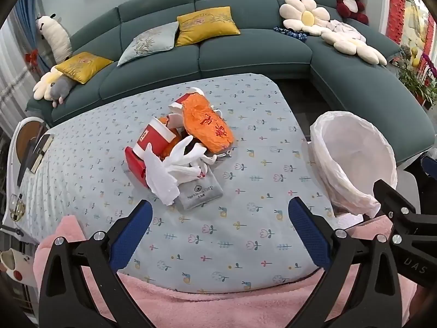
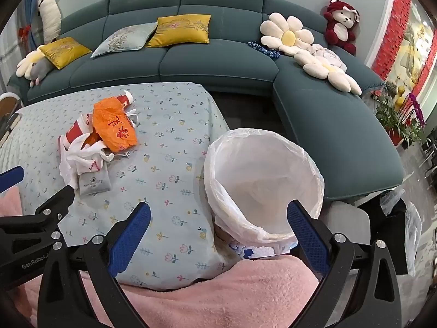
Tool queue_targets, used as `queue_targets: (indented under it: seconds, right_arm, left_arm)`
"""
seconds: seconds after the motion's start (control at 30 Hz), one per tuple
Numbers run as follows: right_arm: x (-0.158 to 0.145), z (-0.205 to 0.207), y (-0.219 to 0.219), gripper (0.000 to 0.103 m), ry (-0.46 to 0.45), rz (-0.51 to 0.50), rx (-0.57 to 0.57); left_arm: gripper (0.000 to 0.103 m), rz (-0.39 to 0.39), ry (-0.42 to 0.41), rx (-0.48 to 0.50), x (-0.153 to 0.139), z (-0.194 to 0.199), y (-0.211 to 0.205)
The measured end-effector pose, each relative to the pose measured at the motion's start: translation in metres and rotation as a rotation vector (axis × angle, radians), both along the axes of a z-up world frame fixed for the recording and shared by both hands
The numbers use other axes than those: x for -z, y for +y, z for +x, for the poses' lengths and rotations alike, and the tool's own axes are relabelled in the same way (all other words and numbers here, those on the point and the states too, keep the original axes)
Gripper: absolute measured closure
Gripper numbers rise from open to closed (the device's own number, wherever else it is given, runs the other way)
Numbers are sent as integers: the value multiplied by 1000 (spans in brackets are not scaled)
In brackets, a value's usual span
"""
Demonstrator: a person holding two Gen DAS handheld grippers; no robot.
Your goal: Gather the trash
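At the bottom of both wrist views a pink fleecy cover [image 1: 218,306] is seen, and just beyond it the near edge of the table under its pale blue flower-printed cloth [image 1: 218,246]. The left gripper [image 1: 221,213] is held over bare cloth in the lower centre of the left view, its blue-padded jaws spread fully apart with nothing between them. The right gripper [image 2: 218,216] is likewise spread wide and empty; through its gap the cloth edge and the near rim of the round bin lined with a thin white plastic bag [image 2: 262,169] are seen. The bin stands just beside the table's right edge, and its liner appears empty.

Further up, in the centre of the left view, the trash is piled together: a flat grey printed pouch [image 1: 200,195] nearest, crumpled white plastic bags [image 1: 169,169] lying partly on it, red-and-white paper cups [image 1: 155,139] behind, and a crinkled orange plastic bag with red characters [image 1: 209,124] on top at the back. At the far top a dark green sectional sofa [image 1: 245,54] is visible.

The collecting step is judged not yet begun. For the next move, a gripper would need to be brought forward to the pile, closed on one piece, and carried right to the bin. The loose bags are likely to drag neighbouring pieces along.
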State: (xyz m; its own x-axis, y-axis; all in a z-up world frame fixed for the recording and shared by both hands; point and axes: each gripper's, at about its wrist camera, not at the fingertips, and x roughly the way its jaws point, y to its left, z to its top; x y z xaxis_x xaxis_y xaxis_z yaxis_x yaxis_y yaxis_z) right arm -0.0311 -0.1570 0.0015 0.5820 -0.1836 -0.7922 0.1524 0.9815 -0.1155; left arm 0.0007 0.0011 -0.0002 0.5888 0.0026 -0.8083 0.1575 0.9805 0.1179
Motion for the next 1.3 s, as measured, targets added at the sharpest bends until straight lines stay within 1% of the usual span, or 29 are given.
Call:
queue_targets:
  seconds: [0.03, 0.23, 0.27, 0.3, 0.4, 0.6, 1.3]
  right_arm:
    - [0, 0, 0, 7, 0, -1, 0]
    - [0, -1, -1, 7, -2, -4, 0]
    - [0, -1, -2, 7, -2, -3, 0]
    - [-5, 0, 0, 7, 0, -4, -1]
    - [-5, 0, 1, 7, 0, -7, -1]
    - [-2, 0, 0, 7, -3, -4, -1]
    - [-4, 0, 2, 7, -3, -14, -3]
  left_arm:
    - [8, 15, -6, 16, 0, -1, -2]
    - [8, 17, -7, 22, 1, -3, -6]
    - [8, 2, 3, 16, -2, 0, -5]
    - [8, 4, 3, 16, -3, 1, -6]
    - [8, -2, 4, 14, -4, 1, -7]
    - [8, 0, 1, 15, -3, 0, -9]
    - [8, -13, -2, 9, -5, -1, -2]
